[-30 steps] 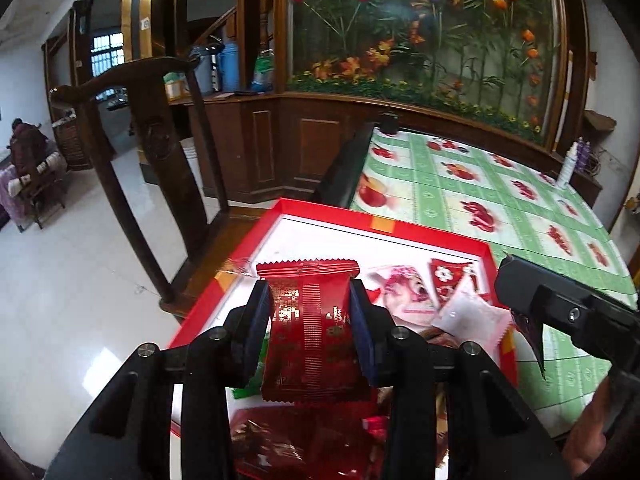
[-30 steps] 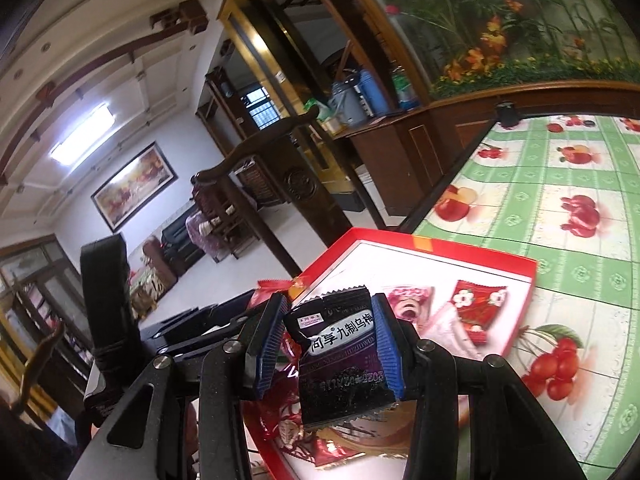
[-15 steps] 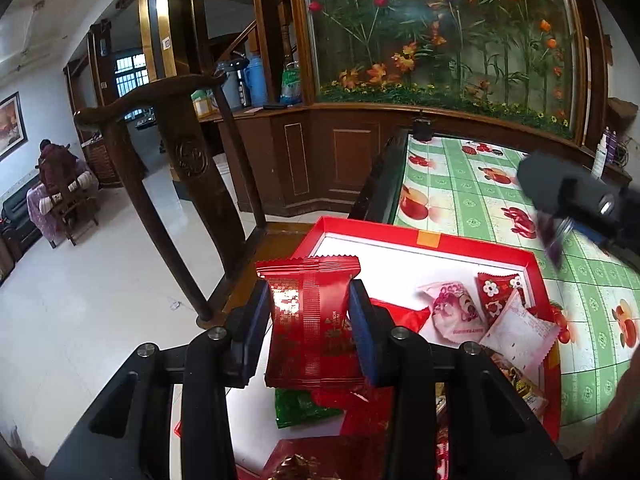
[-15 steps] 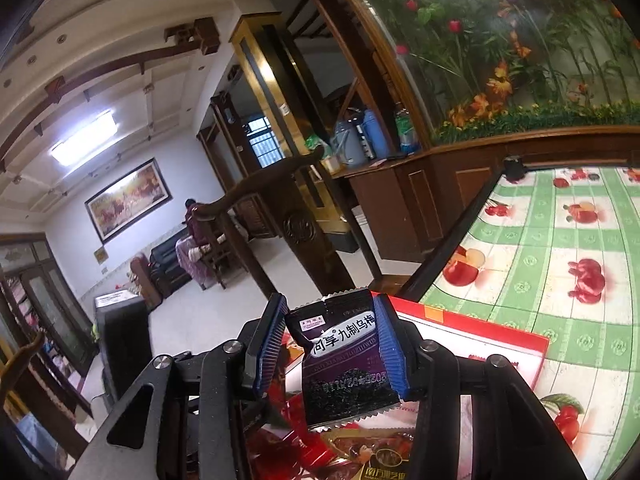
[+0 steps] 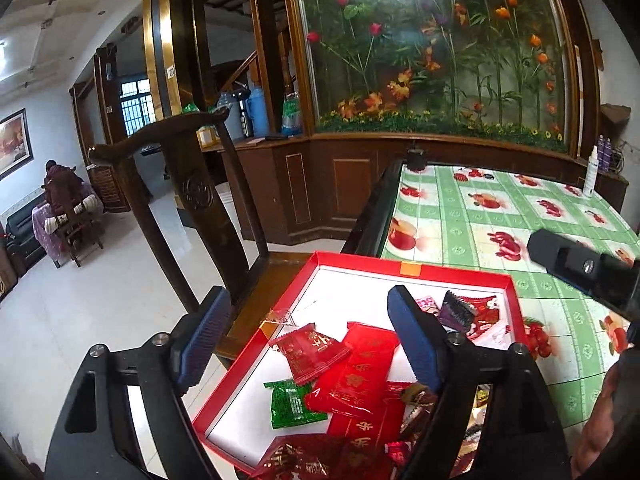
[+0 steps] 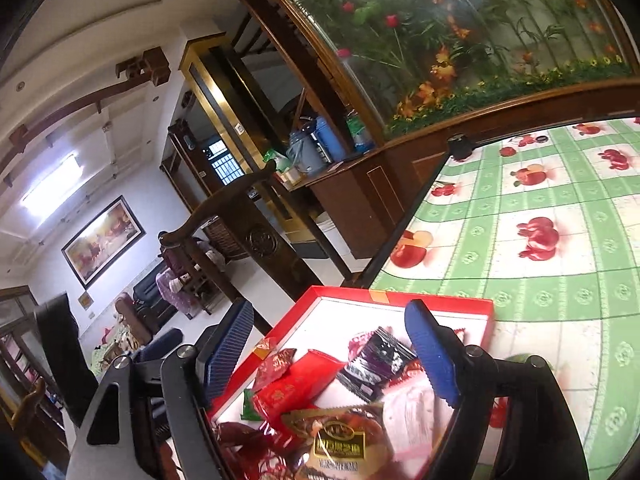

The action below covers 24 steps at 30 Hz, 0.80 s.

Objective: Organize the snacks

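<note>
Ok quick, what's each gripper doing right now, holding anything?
Left gripper: open, holding nothing, above the red tray.
Right gripper: open, holding nothing, above the same tray.

Quick count from the left wrist view: one red tray (image 5: 456, 271) sitting on one tabletop (image 5: 480, 216). Inside it I can make out one green snack packet (image 5: 292, 402), one dark purple packet (image 5: 456, 307), and at least four red packets, like the small one (image 5: 310, 350) and the long one (image 5: 358, 372), though the pile gets too messy to be sure. The right wrist view adds one brown packet with a gold label (image 6: 340, 442). Also one wooden chair (image 5: 196, 208) beside the tray.
</note>
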Tool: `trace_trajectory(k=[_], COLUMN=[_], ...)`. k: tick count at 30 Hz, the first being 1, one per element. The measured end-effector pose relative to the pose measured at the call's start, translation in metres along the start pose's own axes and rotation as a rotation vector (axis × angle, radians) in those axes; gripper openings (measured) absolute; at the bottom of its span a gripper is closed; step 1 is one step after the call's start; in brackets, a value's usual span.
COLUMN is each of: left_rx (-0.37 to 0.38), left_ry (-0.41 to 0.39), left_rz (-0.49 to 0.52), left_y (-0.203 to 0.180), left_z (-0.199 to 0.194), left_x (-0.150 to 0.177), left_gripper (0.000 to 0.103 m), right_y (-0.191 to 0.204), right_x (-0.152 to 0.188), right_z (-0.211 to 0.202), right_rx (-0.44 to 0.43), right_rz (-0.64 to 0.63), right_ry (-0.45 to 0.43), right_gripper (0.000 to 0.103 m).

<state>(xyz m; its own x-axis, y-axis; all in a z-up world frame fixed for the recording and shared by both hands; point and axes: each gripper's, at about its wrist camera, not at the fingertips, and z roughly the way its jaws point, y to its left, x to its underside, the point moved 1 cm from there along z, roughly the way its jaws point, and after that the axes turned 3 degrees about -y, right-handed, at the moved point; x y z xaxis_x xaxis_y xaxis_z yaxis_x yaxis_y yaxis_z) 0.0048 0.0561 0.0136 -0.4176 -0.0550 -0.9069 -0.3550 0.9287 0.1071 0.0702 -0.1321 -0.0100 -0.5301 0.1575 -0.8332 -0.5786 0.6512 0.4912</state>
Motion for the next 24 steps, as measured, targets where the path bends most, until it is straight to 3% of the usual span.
trace_trajectory(k=[9,19,24], left_rx=[0.009,0.016,0.024], left_ry=[-0.075,-0.140,-0.156], left_rz=[0.020,0.029,0.031], left_y=[-0.004,-0.001,0.002], left_z=[-0.046,-0.095,-0.117], left_x=[-0.004,0.003,0.013], left_gripper=[0.082,0.084,0.088], right_y=[0.019,0.059,0.076], right_x=[0.005,0.028,0.045], right_z=[-0.041,-0.117,-0.151], right_rx=[0.006,0.043,0.083], right_rz=[-0.037,-0.153,-0.194], right_ry=[-0.043,-0.136,-0.178], right_gripper=[0.082,0.089,0.102])
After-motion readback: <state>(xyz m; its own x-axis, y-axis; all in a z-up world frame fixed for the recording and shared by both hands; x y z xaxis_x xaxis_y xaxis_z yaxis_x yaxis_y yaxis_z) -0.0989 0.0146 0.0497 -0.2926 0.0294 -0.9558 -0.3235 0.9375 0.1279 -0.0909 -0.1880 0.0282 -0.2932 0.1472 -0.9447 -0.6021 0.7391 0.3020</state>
